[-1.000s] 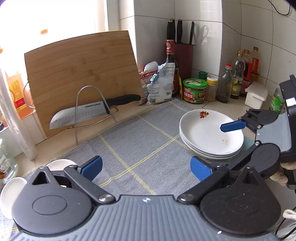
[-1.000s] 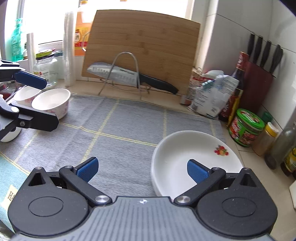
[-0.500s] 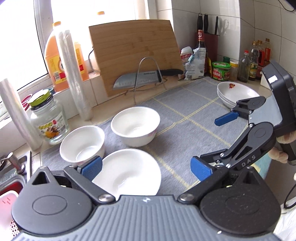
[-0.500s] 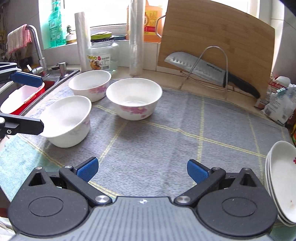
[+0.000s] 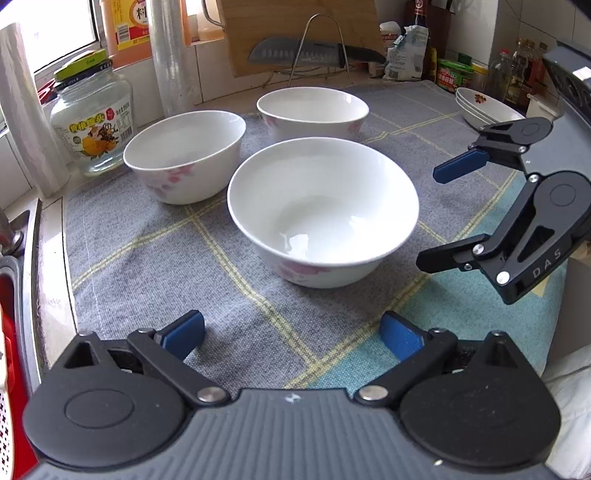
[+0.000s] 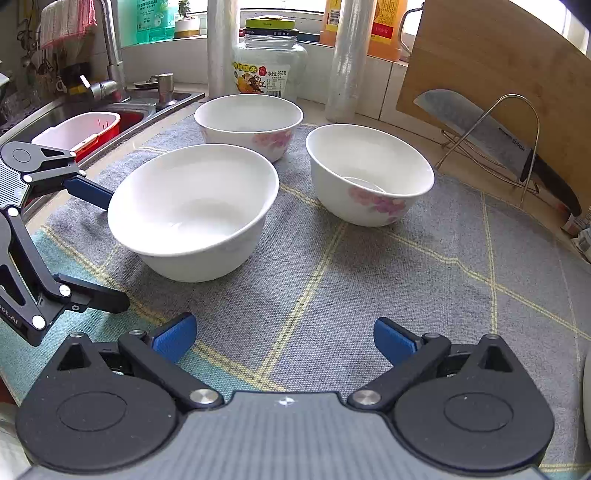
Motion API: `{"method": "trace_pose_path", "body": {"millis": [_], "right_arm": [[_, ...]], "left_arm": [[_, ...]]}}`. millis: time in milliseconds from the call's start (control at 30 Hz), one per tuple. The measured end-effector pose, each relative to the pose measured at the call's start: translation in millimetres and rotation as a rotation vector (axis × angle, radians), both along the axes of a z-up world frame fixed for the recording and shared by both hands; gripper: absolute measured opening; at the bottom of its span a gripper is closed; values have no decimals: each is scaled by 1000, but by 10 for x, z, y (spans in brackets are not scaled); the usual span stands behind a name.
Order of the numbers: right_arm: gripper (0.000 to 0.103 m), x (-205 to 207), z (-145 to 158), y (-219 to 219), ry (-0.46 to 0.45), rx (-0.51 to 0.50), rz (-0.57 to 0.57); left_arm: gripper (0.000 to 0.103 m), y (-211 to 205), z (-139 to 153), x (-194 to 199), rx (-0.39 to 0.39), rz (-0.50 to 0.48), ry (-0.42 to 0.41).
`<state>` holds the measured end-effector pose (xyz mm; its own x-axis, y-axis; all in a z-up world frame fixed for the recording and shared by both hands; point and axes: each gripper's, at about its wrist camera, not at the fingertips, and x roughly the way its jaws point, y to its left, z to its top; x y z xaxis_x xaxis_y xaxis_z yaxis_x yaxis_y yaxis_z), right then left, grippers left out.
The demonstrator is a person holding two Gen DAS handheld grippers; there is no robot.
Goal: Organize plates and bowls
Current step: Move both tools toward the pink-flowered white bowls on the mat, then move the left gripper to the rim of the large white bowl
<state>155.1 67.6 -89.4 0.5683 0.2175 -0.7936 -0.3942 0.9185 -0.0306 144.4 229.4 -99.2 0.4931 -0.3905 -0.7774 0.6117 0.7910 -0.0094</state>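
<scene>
Three white bowls with pink flowers stand on a grey checked mat (image 5: 155,258): a near bowl (image 5: 323,210) (image 6: 192,210), a left bowl (image 5: 184,155) (image 6: 249,123) and a far bowl (image 5: 312,110) (image 6: 369,173). A stack of white plates (image 5: 484,107) sits at the far right of the mat. My left gripper (image 5: 291,334) is open and empty, just in front of the near bowl. My right gripper (image 6: 284,339) is open and empty, low over the mat to the right of the near bowl; it also shows in the left wrist view (image 5: 439,218).
A glass jar (image 5: 92,114), film rolls (image 5: 173,55) and an oil bottle (image 5: 125,29) line the window side. A cutting board (image 6: 491,66) and a knife on a wire rack (image 6: 487,136) stand behind. A sink (image 6: 92,125) with a red basket lies left.
Both grippers swung left from the plate stack to the three bowls and came closer to them. Both stayed open and empty.
</scene>
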Motion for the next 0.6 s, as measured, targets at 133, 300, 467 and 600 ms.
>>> {"method": "trace_pose_path", "body": {"millis": [133,300,467,600], "right_arm": [[103,-9,-59,26,26,-3,6],[103,-9,-94,-2,54,41,35],[103,0,-103,-11,45,46,72],[103,27,-93,4,59,36,74]], "left_arm": [[102,108,-11,-65,-6,-31,-27],[103,172,-14,-94,-16,-32,-41],[103,147,-8,-63,-12,-37,-38],[102,110,19,14,2,-71,-17]]}}
